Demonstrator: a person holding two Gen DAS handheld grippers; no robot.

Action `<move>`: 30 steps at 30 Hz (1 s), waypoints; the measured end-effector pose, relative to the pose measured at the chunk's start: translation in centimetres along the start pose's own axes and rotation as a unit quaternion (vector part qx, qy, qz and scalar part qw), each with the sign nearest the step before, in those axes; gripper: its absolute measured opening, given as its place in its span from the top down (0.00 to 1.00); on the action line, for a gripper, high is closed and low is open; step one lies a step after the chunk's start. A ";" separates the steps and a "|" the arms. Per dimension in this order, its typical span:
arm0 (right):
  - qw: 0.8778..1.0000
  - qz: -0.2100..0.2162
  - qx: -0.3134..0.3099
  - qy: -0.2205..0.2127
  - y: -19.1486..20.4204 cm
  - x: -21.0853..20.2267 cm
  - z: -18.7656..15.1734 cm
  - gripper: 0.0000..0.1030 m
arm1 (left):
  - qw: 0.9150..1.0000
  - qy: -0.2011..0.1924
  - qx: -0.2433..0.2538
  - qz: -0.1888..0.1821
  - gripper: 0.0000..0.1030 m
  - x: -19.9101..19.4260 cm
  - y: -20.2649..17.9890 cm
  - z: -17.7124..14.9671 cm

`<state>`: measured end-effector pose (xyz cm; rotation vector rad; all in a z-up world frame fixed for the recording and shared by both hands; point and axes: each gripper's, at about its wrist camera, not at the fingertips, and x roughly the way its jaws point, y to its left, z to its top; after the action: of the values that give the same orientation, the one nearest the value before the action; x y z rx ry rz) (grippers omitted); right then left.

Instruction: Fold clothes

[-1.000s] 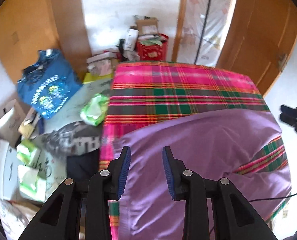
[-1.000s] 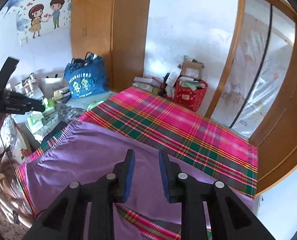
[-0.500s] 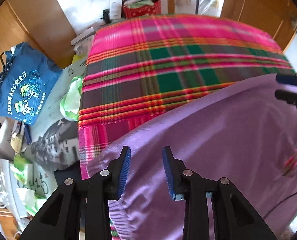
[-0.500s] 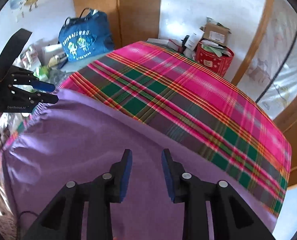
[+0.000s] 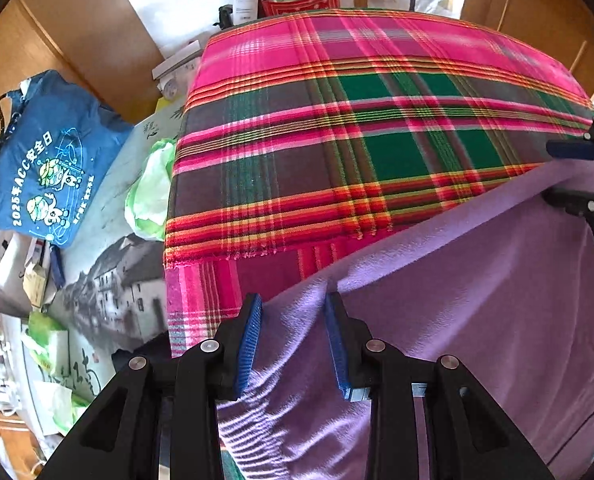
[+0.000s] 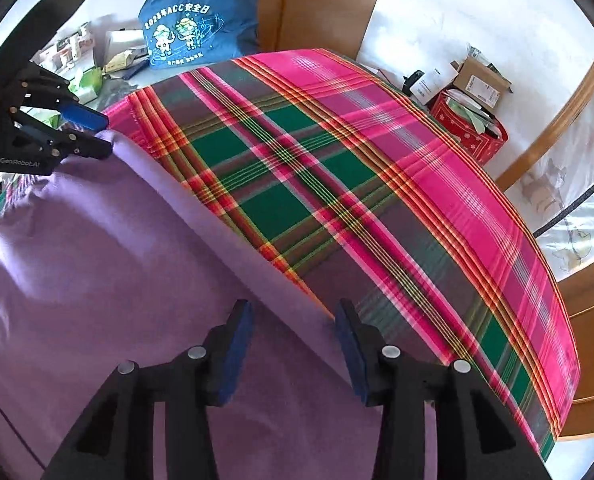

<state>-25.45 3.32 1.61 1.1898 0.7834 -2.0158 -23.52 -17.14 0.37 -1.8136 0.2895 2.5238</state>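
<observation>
Red bin (image 6: 473, 128): packed with paper, boxes | left gripper (image 5: 293, 308): parted, astride purple garment (image 5: 477, 300) | right gripper (image 6: 293, 312): just widened, over its edge

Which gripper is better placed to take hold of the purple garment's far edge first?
Left. The left gripper already has the purple garment's bunched corner between its open jaws. The right gripper, jaws just opened wide, straddles the flat edge, so its catch looks less certain.

Ahead of both grippers, the plaid bedspread (image 6: 377, 184) lies bare and passable. To their left, a blue bag (image 5: 45, 168) and a cluttered side table (image 5: 109, 264) block passage. Boxes (image 6: 481, 80) crowd the far end.
</observation>
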 end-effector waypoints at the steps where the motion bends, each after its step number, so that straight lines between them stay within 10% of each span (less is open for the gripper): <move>1: 1.000 0.002 0.004 0.002 -0.2 0.2 0.0 0.57 | 1.000 -0.001 0.001 -0.001 0.67 0.0 0.1 0.0; 22: 0.999 0.027 0.038 0.001 -0.6 0.3 -0.4 0.79 | 0.997 -0.036 0.061 0.004 0.64 0.2 -0.2 -0.6; 30: 0.997 0.044 0.061 -0.005 -1.3 0.4 -0.8 0.79 | 0.996 -0.044 0.044 -0.063 0.62 0.5 1.8 -1.0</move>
<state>-26.21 4.58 1.17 1.2596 0.5984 -2.0192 -22.98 -19.11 -0.20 -1.6304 0.2704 2.4569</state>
